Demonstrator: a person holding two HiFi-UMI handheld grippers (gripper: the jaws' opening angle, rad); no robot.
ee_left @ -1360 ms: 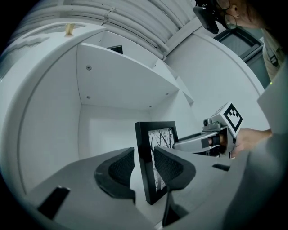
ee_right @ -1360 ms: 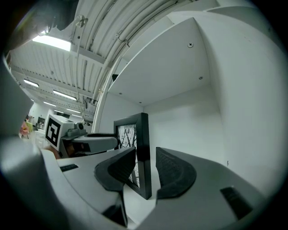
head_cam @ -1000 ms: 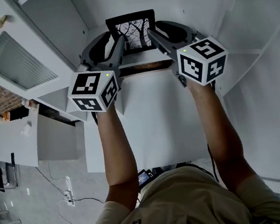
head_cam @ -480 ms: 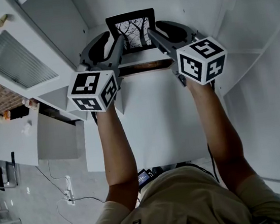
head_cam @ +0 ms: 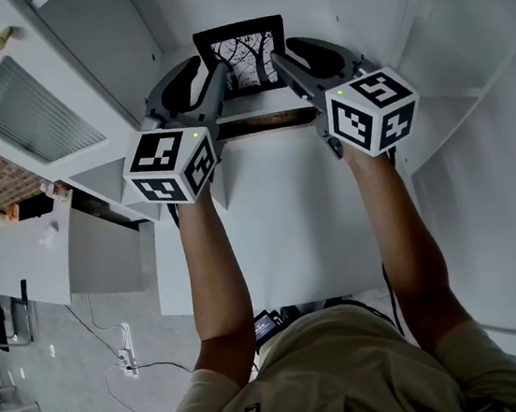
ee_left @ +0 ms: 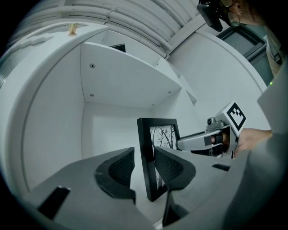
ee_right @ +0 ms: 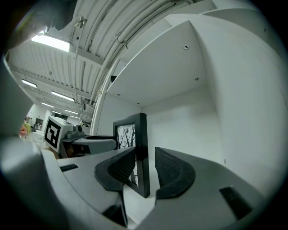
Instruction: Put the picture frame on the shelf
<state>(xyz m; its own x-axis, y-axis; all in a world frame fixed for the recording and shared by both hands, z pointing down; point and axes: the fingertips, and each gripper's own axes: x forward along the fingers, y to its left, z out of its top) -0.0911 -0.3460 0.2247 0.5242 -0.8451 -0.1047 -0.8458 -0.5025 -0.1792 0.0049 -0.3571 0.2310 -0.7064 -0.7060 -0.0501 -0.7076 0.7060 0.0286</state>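
picture frame stands upright on the shelf, one side edge between each gripper's jaws. left gripper and right gripper sit parted, loose around it (gaps show). likely the release step; next, pull both straight back without tipping it.

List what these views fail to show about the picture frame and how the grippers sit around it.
Back of the picture frame and any stand: unseen in every view; only the front and side edges show.
Its bottom corners, head view: covered by the left gripper and the right gripper.
Pad contact, both gripper views: one pad of each gripper overlaps the frame, so touch cannot be judged.
Its print: bare branches; finer detail is too small.
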